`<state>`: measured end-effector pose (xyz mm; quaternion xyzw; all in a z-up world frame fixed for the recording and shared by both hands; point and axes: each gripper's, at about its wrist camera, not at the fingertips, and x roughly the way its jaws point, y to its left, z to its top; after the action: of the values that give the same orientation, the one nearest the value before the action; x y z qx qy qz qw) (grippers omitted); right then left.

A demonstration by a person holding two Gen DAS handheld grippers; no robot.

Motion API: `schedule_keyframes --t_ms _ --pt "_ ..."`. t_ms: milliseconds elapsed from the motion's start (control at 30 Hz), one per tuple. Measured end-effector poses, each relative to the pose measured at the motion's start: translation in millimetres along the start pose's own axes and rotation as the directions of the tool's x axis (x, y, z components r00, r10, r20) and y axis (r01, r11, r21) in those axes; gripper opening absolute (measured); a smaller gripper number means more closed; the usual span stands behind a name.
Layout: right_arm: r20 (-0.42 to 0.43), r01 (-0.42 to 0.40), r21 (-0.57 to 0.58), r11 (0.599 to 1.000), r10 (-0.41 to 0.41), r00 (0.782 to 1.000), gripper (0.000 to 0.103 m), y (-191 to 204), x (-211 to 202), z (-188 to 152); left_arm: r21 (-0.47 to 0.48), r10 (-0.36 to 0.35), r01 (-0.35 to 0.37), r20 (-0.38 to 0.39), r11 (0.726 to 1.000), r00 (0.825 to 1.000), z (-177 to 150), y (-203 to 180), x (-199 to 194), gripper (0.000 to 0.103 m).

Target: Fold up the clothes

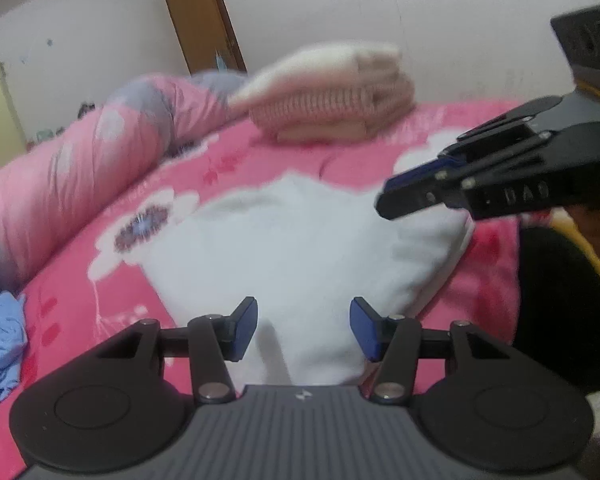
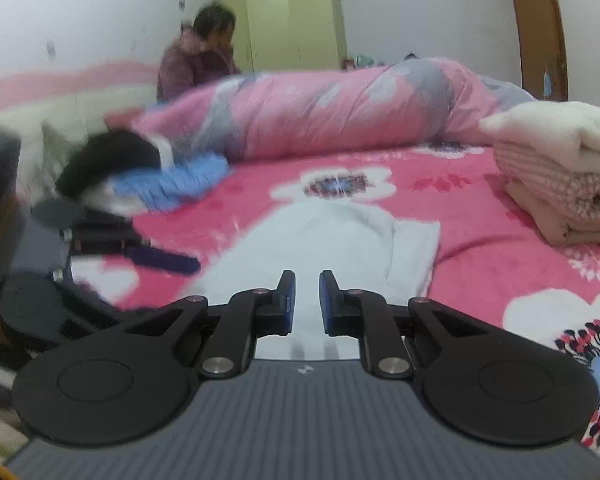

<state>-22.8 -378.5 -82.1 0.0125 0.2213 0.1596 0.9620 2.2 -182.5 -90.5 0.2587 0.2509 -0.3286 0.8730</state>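
Note:
A white folded garment [image 1: 300,240] lies on the pink flowered bed cover [image 1: 80,308]. My left gripper [image 1: 304,322] hangs open over the garment's near edge, and its blue pads do not press the cloth. My right gripper [image 1: 384,200] comes in from the right above the garment's far right corner. In the right wrist view, my right gripper [image 2: 306,292] is all but closed, with only a narrow slit and nothing pinched. The white garment [image 2: 340,236] lies just ahead of it. A blurred finger of the left gripper shows as a dark blue bar [image 2: 168,260] at the garment's left edge.
A stack of folded beige and pink clothes [image 2: 560,176] sits at the far side of the bed [image 1: 332,108]. A rolled pink quilt [image 2: 320,108] runs along the back. Blue [image 2: 172,184] and black [image 2: 108,160] garments lie at the left. A person in a purple jacket [image 2: 196,60] sits behind.

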Motion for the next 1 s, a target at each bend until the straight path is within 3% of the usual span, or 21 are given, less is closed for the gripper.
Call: schedule_keyframes --t_ms 33,67,100,133,233,300,433,500,600,667,833,1000 --pt "-0.032 0.018 -0.016 1.0 -0.019 0.999 0.012 -0.3 8.0 -6.2 0.002 -0.01 0.01 -0.022 1.0 1.0 -6.1 -1.0 7.4 0.055" --pt "-0.117 0.039 -0.006 0.999 -0.04 0.992 0.012 -5.3 22.1 -18.6 0.001 -0.016 0.016 -0.026 1.0 1.0 -11.0 -1.4 10.8 0.056" --pt "-0.127 0.029 0.023 0.999 -0.026 0.992 0.012 -11.8 27.5 -32.2 -0.002 -0.018 0.018 -0.016 1.0 1.0 -14.9 -1.4 10.8 0.058" --pt "-0.086 0.009 0.06 0.998 -0.004 0.996 0.012 -16.3 23.0 -36.5 -0.007 -0.022 0.022 -0.012 1.0 1.0 -16.8 -0.7 10.5 0.061" --pt "-0.108 0.006 0.108 0.994 0.006 0.994 0.012 -22.8 13.6 -18.6 -0.026 -0.039 0.038 -0.016 0.999 0.999 -18.0 4.8 11.0 0.065" --pt "-0.055 0.034 0.094 0.995 -0.029 0.998 0.012 -20.2 4.4 0.1 -0.037 -0.045 0.044 -0.015 0.998 0.999 -20.5 7.8 12.4 0.067" --pt "0.017 -0.009 0.057 0.998 0.008 1.0 0.012 -16.1 5.5 15.2 -0.063 -0.057 0.057 -0.003 0.996 0.998 -24.6 10.4 12.6 0.069" --pt "-0.069 0.046 -0.006 0.999 -0.046 0.997 0.012 -13.9 28.4 0.9 -0.076 -0.066 0.066 0.002 0.995 0.998 -26.7 11.7 12.9 0.07" --pt "-0.068 0.038 0.058 0.998 -0.035 0.997 0.012 -27.7 44.5 -26.4 -0.085 -0.069 0.069 0.004 0.994 0.998 -26.9 12.7 13.6 0.071" --pt "-0.082 0.028 0.118 0.993 -0.018 0.996 0.012 -33.4 40.5 -20.1 -0.095 -0.069 0.069 0.005 0.993 0.998 -26.8 12.6 14.0 0.073" --pt "-0.069 0.038 0.053 0.998 -0.034 0.997 0.012 -26.6 38.5 -24.2 -0.129 -0.058 0.058 0.006 0.99 0.998 -26.9 8.7 15.1 0.078" --pt "-0.055 0.014 0.106 0.994 -0.008 0.998 0.012 -35.3 40.2 -27.5 -0.15 -0.043 0.042 -0.001 0.988 0.999 -25.7 5.9 15.7 0.081"
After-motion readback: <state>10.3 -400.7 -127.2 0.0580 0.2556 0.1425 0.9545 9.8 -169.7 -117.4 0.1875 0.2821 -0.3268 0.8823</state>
